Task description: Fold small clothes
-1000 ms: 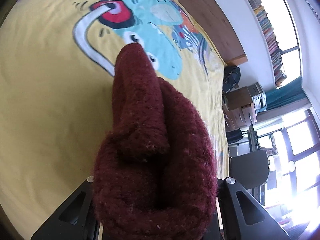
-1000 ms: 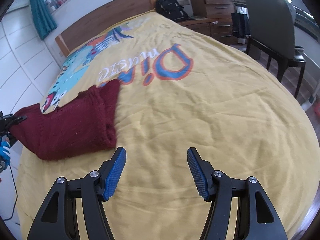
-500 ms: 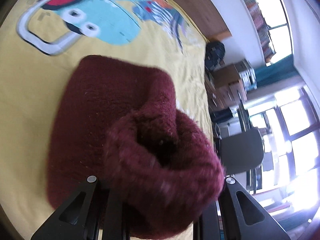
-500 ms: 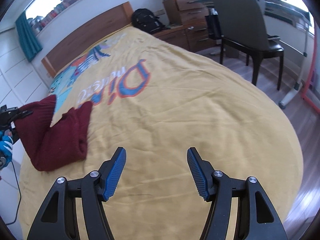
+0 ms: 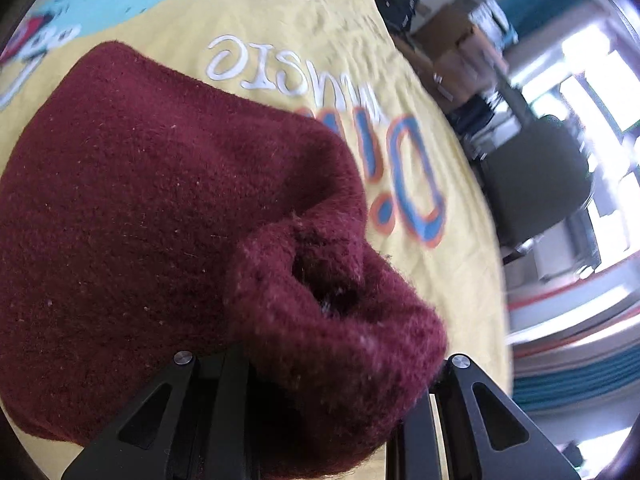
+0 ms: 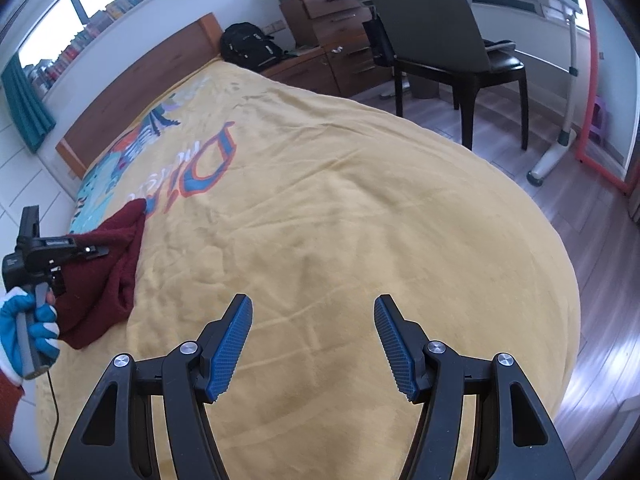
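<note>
Left tongs point(image 5: 320, 384) clamp a bunched maroon knit point(image 5: 160, 200) over yellow bedspread point(image 5: 280, 20).

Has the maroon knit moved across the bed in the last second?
Yes. The maroon knit, clamped in the left tongs, moved off the cartoon print onto the lettering of the yellow bedspread.

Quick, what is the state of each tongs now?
Left tongs: closed on the maroon knit garment.
Right tongs: open, holding nothing, above the yellow bedspread.

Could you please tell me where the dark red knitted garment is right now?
The dark red knitted garment is at the left edge of the right wrist view, gripped by the left gripper and draped on the yellow bedspread beside its printed lettering.
</note>
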Motion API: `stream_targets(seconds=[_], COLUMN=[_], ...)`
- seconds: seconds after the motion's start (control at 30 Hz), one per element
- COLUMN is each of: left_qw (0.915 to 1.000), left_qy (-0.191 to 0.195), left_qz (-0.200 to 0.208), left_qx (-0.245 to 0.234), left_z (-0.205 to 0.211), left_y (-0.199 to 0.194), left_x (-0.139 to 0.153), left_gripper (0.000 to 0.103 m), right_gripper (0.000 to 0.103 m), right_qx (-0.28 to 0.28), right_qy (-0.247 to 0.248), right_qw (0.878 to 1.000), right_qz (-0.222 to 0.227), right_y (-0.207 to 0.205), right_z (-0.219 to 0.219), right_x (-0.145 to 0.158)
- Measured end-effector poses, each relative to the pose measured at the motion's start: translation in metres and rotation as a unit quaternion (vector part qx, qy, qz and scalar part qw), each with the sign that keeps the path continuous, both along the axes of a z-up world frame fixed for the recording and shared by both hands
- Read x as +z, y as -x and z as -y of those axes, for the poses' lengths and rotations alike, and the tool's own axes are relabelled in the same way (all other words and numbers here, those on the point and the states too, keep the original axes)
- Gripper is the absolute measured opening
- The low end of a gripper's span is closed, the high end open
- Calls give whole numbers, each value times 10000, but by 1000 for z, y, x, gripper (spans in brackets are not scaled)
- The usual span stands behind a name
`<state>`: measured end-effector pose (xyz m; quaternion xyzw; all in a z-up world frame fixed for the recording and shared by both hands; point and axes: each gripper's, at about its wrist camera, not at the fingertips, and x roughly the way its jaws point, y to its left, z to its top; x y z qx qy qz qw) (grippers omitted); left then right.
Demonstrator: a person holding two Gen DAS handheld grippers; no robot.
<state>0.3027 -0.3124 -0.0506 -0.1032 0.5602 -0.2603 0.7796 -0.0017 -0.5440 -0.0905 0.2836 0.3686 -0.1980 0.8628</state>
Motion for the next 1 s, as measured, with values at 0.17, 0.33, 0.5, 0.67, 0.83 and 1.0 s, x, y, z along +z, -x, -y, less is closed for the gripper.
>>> stream_targets(seconds=[0.17, 0.33, 0.5, 0.67, 0.83, 1.0], left_qw=[9990, 9993, 9983, 9964, 9936, 9926], left_qy=[-316, 13, 194, 208, 271, 318], left_qz=[256, 174, 59, 214, 506, 674], left_qx=[-169, -339, -548, -794, -970, -954], left_z=[11, 11, 17, 11, -11, -49], left_y=[19, 27, 32, 38, 48, 59], left_x=[-4, 0, 7, 23, 46, 61], left_gripper=[31, 53, 53, 53, 53, 54], right_gripper=[65, 65, 65, 65, 65, 65], right_qx=[-34, 0, 92, 167, 265, 412], right_qy=[-18, 2, 33, 86, 153, 233], right_qw=[10000, 10000, 9999, 9997, 9993, 9986], right_qz=[13, 63, 92, 142, 192, 237], right_y=[2, 0, -2, -4, -9, -17], right_z=[1, -2, -9, -18, -31, -49], right_x=[0, 5, 12, 22, 35, 49])
